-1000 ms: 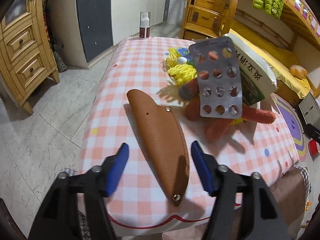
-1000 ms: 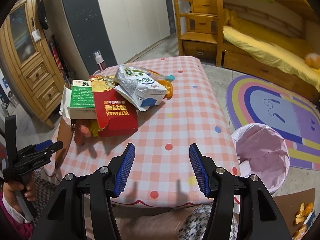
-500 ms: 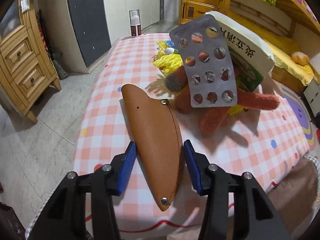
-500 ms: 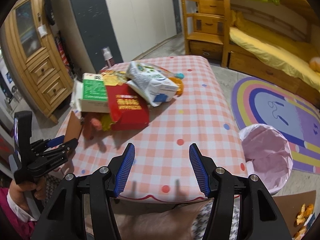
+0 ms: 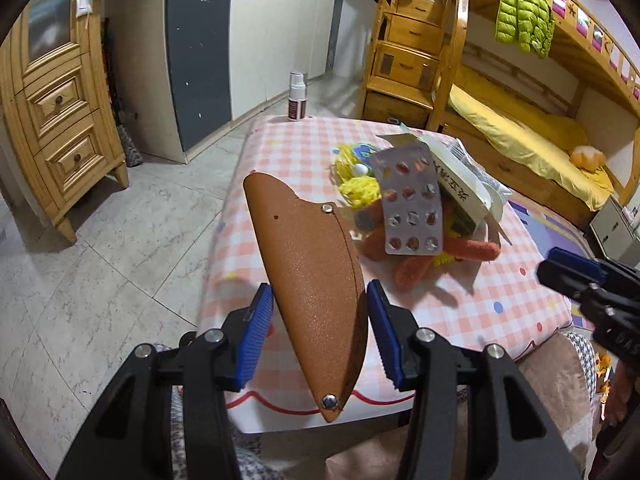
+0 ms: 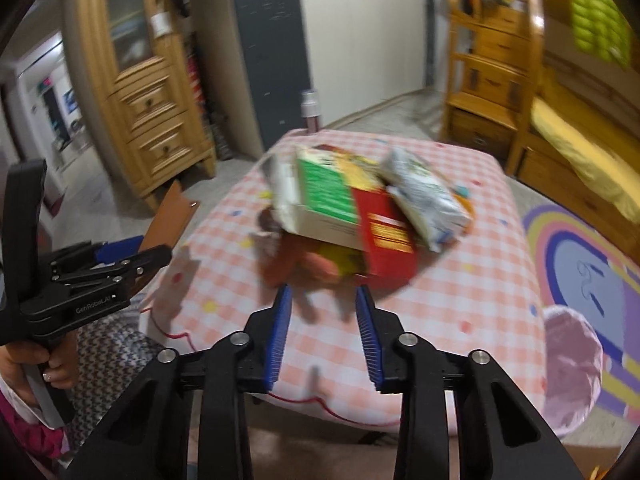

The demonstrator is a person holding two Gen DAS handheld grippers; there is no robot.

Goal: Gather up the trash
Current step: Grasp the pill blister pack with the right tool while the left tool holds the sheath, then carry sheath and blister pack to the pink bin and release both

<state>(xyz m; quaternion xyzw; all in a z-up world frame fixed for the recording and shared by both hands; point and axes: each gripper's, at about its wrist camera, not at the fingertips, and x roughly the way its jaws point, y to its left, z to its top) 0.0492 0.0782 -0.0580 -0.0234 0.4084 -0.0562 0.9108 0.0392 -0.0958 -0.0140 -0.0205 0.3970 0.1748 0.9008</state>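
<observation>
Gripping the brown leather sheath (image 5: 316, 280), the left tool (image 5: 320, 336) likely needs swinging toward the pink bin (image 6: 572, 364) at four o'clock while the right tool (image 6: 324, 336) gapes empty.

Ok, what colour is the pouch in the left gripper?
Brown, with silver rivets. The pouch in the left gripper shows best in the left wrist view.

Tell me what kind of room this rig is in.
Most likely a child's bedroom: a wooden bunk bed with yellow bedding, a green puffer jacket hung on its rail, and a rainbow-patterned floor rug.
</observation>
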